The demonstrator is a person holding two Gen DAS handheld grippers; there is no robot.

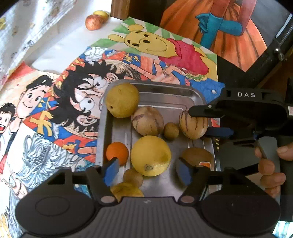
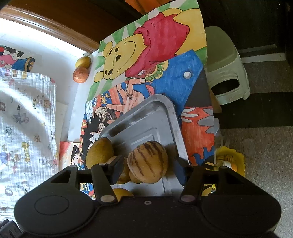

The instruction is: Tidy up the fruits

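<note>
A metal tray (image 1: 164, 86) (image 2: 146, 119) lies on cartoon drawings and holds several fruits. My left gripper (image 1: 147, 171) hovers open over a big yellow fruit (image 1: 151, 155), its blue pads clear of it on both sides. An orange (image 1: 117, 152) sits by the left pad and a kiwi (image 1: 196, 156) by the right pad. My right gripper (image 1: 199, 121) (image 2: 148, 170) straddles a striped tan fruit (image 1: 193, 124) (image 2: 147, 162) resting in the tray; a small gap shows beside its pads, so it is open. A hand (image 1: 271, 164) holds that gripper.
Also in the tray are a yellow-green fruit (image 1: 121, 99), a plain tan fruit (image 1: 147, 120) and small brown ones (image 1: 171, 130). A red apple (image 1: 93, 22) (image 2: 80, 75) and a yellow fruit (image 1: 100, 14) lie on the white cloth beyond. A pale stool (image 2: 225, 64) stands off the table's edge.
</note>
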